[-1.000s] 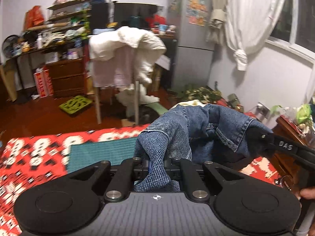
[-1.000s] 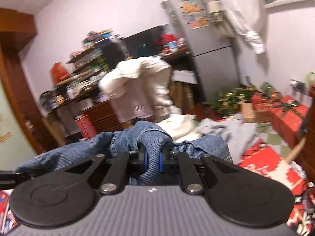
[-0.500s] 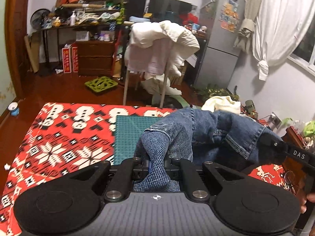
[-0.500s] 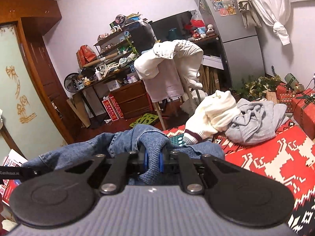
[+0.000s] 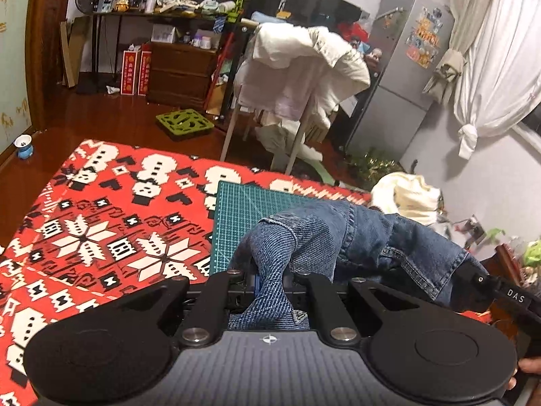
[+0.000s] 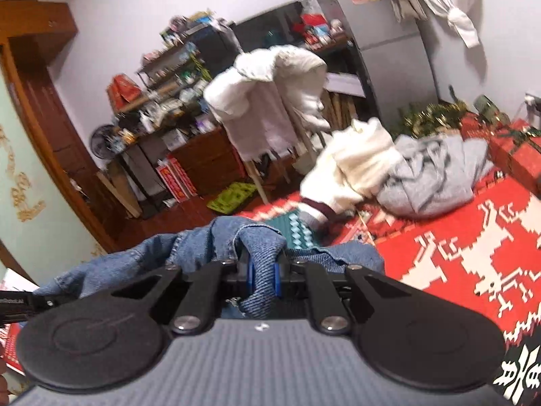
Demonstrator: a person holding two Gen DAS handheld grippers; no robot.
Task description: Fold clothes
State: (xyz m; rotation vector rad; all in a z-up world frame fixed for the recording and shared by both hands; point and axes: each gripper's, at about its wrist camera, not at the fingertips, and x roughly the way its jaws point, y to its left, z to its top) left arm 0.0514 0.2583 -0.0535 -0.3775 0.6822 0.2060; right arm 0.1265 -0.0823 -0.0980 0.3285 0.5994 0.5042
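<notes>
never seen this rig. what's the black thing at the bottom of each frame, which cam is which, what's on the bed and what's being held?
There is no robot: a person holds two hand-held grippers, each with a fisheye camera looking along its fingers. The black body at the bottom is the gripper itself. One picture is from the left gripper, the other from the right gripper. Both are shut on the same blue denim garment, lifted above a green gridded cutting mat on a red-and-white patterned blanket. A cream sweater and a grey garment lie crumpled further back.

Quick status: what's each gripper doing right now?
Left gripper: shut on the denim garment.
Right gripper: shut on the same denim garment, at another bunch of it.
</notes>
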